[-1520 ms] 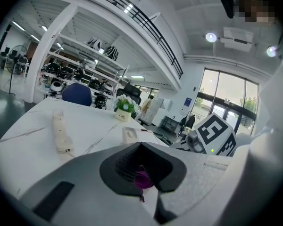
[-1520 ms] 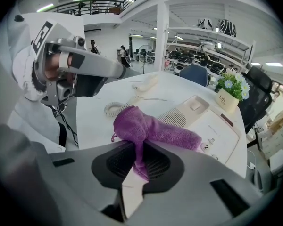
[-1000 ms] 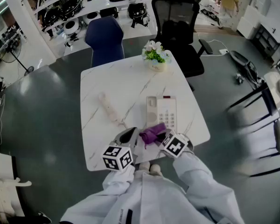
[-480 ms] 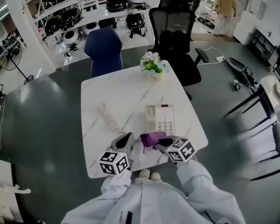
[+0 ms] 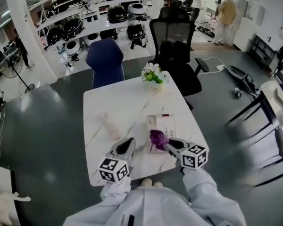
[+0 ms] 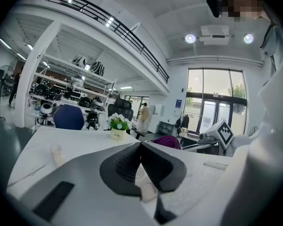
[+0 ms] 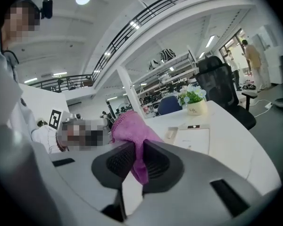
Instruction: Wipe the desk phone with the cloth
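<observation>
marble table (image 5: 127, 102), bunched purple cloth (image 5: 156, 138)

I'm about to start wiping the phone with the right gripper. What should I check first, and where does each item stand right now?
1. Right gripper shut on the purple cloth: ok.
2. Cloth sticks out past the jaws, enough to wipe with: ok.
3. Left gripper jaws together with nothing between them, left of the cloth: ok.
4. Desk phone lies flat on the table, just beyond the cloth: ok.
5. Cloth touching the phone: cannot tell.
6. Flower pot stands at the far edge, apart from the phone: ok.
</observation>
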Action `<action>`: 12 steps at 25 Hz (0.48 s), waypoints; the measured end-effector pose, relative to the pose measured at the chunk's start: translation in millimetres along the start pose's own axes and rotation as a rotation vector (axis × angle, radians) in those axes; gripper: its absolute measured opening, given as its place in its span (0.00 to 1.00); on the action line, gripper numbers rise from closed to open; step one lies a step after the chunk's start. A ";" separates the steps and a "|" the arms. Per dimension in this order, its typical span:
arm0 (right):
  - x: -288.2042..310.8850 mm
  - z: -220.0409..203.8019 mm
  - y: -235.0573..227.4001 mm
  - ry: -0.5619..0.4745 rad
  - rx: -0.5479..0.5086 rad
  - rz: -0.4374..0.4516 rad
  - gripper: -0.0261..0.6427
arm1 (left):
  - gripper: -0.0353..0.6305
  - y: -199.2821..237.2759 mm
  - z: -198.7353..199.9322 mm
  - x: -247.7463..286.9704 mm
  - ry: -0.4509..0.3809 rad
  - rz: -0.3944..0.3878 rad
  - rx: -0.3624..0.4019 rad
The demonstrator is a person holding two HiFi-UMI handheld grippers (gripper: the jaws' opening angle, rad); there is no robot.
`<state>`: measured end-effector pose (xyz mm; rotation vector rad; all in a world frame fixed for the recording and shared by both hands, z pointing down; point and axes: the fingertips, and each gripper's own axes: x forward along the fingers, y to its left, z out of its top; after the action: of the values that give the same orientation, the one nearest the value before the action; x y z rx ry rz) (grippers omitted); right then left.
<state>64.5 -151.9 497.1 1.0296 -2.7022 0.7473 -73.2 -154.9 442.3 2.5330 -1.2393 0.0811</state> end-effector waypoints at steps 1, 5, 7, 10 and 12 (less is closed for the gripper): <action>-3.4 5.8 -0.4 -0.031 0.006 -0.004 0.09 | 0.05 -0.7 4.2 -1.5 -0.007 0.000 0.006; -15.3 26.0 -3.1 -0.133 0.018 -0.029 0.09 | 0.05 -0.6 15.8 -6.6 -0.029 0.001 0.023; -21.3 34.4 -5.7 -0.171 0.013 -0.049 0.09 | 0.05 0.2 21.0 -9.6 -0.041 0.005 0.028; -31.1 50.4 -6.0 -0.236 0.004 -0.073 0.09 | 0.05 0.9 28.7 -16.1 -0.059 0.012 0.039; -38.2 61.5 -6.0 -0.277 -0.003 -0.091 0.09 | 0.05 1.7 33.8 -20.6 -0.074 0.021 0.047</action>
<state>99.1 -164.5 434.5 1.3355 -2.8557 0.6247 -90.4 -150.6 406.8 2.5849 -1.3066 0.0218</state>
